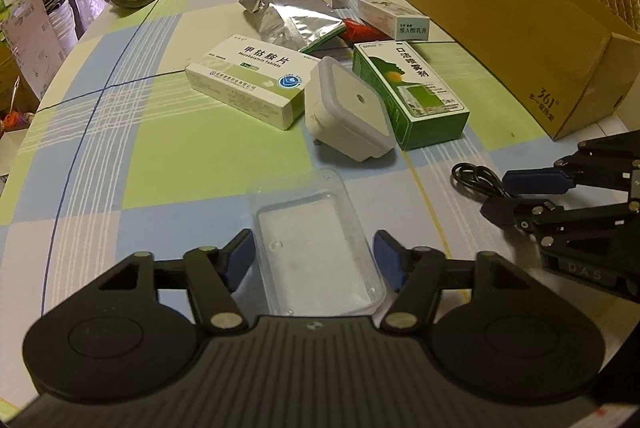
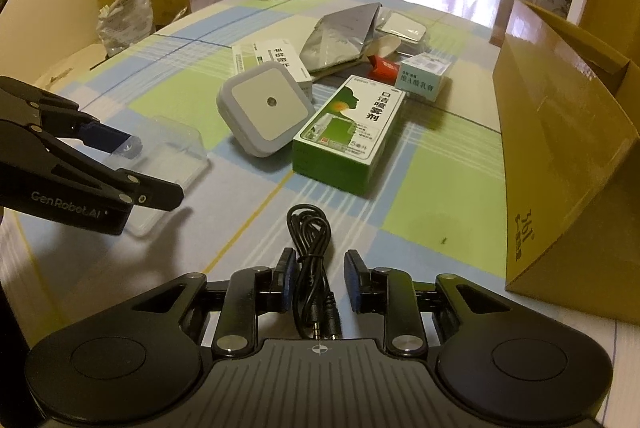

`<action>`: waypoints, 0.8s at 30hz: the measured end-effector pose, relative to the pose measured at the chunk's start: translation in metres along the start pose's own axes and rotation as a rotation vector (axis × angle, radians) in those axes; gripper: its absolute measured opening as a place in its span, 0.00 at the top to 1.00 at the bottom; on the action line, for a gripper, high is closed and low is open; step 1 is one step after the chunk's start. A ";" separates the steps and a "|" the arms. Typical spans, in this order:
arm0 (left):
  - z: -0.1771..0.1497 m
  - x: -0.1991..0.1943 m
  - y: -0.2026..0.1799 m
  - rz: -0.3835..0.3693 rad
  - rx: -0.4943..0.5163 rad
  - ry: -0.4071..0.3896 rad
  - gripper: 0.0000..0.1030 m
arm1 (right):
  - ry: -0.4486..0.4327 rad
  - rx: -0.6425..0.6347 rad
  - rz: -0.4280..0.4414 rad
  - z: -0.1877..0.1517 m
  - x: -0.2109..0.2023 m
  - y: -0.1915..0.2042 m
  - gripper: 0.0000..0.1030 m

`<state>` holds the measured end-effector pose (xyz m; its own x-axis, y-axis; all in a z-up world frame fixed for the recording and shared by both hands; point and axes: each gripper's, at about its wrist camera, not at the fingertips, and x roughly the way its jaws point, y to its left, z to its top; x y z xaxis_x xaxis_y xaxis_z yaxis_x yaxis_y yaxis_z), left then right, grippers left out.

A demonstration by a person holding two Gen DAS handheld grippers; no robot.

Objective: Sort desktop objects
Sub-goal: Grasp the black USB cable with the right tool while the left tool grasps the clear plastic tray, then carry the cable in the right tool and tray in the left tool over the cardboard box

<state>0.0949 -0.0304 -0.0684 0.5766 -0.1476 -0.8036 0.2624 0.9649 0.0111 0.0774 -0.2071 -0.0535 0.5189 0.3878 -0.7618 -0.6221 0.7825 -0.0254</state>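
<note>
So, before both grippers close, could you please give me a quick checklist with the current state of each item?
1. Clear plastic tray between left gripper jaws: ok.
2. Left jaws open wider than the tray: ok.
3. Coiled black cable between right gripper jaws: ok.
4. Right jaws open, not yet pinching: ok.
5. Cable plug clear of the jaws: cannot tell.
6. Cardboard box open for drop-off: ok.

A: The clear tray (image 1: 316, 252) is looking like thin glossy plastic; beside it, the night light (image 1: 348, 108) is showing smooth matt white plastic.

B: Behind the night light, the foil pouch (image 1: 288, 16) is gleaming, crinkled. The cardboard box (image 1: 512, 40) is looking matt, the cable (image 2: 310, 248) rubbery black.
</note>
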 end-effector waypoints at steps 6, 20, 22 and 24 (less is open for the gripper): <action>-0.004 -0.004 0.001 -0.001 -0.006 0.002 0.50 | -0.001 0.016 0.009 -0.001 -0.004 0.003 0.89; 0.019 -0.051 -0.018 -0.051 0.034 -0.085 0.50 | -0.128 0.069 -0.057 0.012 -0.058 -0.002 0.89; 0.030 -0.056 -0.025 -0.073 0.044 -0.101 0.50 | -0.161 0.079 -0.077 0.020 -0.071 -0.011 0.89; 0.045 -0.062 -0.035 -0.096 0.065 -0.126 0.50 | -0.198 0.092 -0.103 0.029 -0.086 -0.022 0.89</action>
<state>0.0849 -0.0648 0.0078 0.6378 -0.2685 -0.7219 0.3681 0.9296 -0.0205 0.0640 -0.2433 0.0313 0.6876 0.3846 -0.6159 -0.5087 0.8604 -0.0307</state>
